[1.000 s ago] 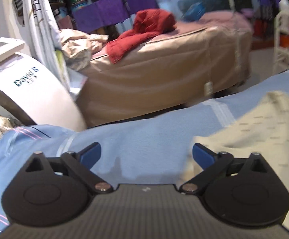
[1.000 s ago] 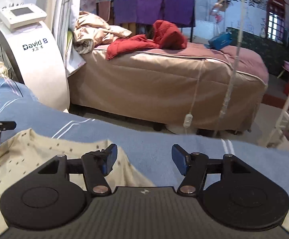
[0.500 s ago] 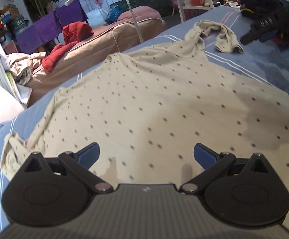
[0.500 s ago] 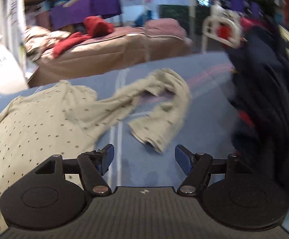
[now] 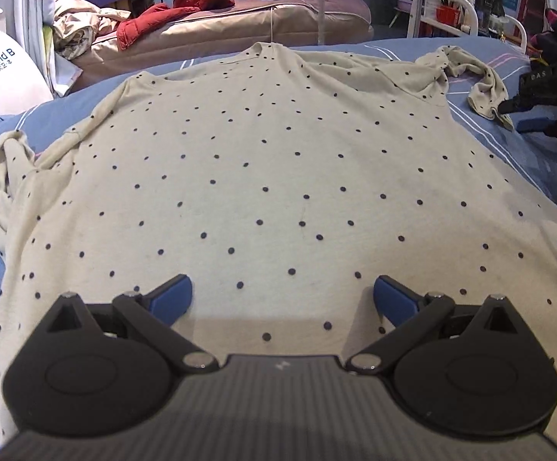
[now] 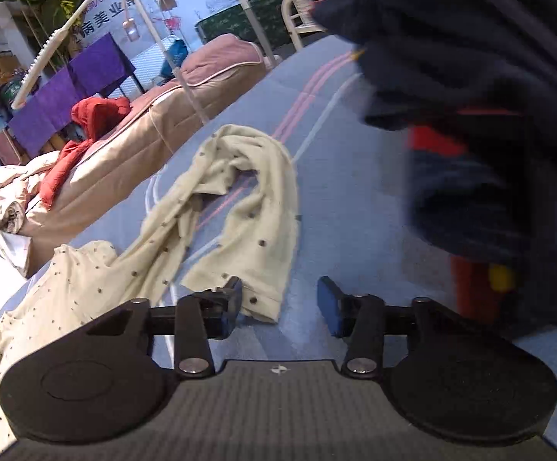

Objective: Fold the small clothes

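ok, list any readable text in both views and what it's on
"David B": white machine, left wrist view; the small line beneath is too small to read.
"美业": wall banner, right wrist view; the rest is cut off or blurred.
White letters on the right gripper: too small.

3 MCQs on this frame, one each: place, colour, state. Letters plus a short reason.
1. Where does the right gripper point?
A. shirt hem
B. crumpled sleeve cuff
C. red jacket

2. Colour of the shirt?
A. cream with dark dots
B. plain white
C. blue striped

3. State of the left gripper?
A. shut on the shirt
B. open over the shirt
C. shut, empty

Answers:
1 B, the sleeve ends right by its jaws.
2 A, dots cover the cream cloth.
3 B, its jaws stand wide apart with flat fabric between.
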The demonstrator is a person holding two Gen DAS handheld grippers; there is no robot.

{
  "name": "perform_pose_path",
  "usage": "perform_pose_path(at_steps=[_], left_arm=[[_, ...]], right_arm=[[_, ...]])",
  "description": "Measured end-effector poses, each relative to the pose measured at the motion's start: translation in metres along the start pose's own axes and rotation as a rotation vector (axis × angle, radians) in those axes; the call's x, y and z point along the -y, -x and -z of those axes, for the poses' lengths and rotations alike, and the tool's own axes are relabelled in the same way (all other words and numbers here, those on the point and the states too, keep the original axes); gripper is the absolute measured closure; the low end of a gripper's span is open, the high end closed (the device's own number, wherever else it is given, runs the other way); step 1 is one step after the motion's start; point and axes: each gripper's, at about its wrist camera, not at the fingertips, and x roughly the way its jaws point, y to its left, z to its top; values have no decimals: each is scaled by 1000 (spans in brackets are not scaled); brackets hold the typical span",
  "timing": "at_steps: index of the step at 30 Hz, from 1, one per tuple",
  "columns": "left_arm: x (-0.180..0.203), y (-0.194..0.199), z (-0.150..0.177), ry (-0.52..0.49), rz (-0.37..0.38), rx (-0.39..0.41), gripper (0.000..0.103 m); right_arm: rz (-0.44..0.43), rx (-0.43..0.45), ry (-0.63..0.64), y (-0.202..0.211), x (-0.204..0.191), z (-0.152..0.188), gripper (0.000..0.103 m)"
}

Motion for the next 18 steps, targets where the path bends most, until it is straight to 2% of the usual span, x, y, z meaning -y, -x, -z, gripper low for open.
perform_pose_path(at_steps=[1, 2, 4, 7, 10, 13, 16, 18], left_arm=[[2, 2, -3, -11, -6, 4, 0], [3, 3, -5, -19, -6, 6, 0], [4, 6, -10, -26, -4, 8, 0], [-1, 11, -12, -10, -11, 3, 0], [-10, 13, -13, 20, -2, -14, 0], [-24, 21, -16, 42, -28, -7, 0], [-46, 36, -18, 80, -82, 15, 0], [-69, 50, -15, 127, -135, 19, 0]], right_arm=[[8, -7, -7, -4, -1, 0, 78], [32, -2, -12, -4, -1, 0, 93], [27, 32, -26, 5, -2, -3, 96], [24, 123, 46, 28, -15, -12, 97], [-30, 150, 97, 49, -35, -29, 97], [-155, 125, 213, 59, -82, -41, 97], [-334, 41, 304, 53, -146, -38, 97], [-473, -43, 352, 46, -198, -22, 98]])
